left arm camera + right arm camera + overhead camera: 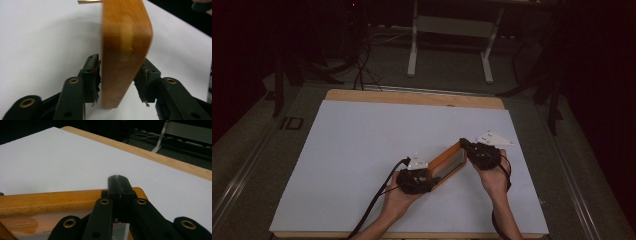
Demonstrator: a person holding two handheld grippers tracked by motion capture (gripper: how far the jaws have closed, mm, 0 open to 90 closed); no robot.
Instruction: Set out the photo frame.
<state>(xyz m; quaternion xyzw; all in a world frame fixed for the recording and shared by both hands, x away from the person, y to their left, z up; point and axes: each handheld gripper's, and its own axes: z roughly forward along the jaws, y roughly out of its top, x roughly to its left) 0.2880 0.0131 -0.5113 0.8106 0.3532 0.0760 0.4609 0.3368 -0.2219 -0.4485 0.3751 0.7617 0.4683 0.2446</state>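
A wooden picture frame (447, 161) with an orange-brown rim lies slantwise on the white sheet (372, 145), held between my two grippers. My left gripper (429, 177) sits at the frame's near-left end. In the left gripper view that end of the frame (125, 45) stands upright between the jaws, with both pads against its sides. My right gripper (464, 145) is at the frame's far-right corner. In the right gripper view its jaws (117, 178) are pressed together over the corner of the frame (50, 200), and a picture shows under the glass.
The white sheet covers most of a wooden table, whose bare edge (412, 96) shows at the back. Beyond the table stand a white desk leg (413, 50) and floor cables (362, 65). The left gripper's black cable (377, 200) trails off the table's front.
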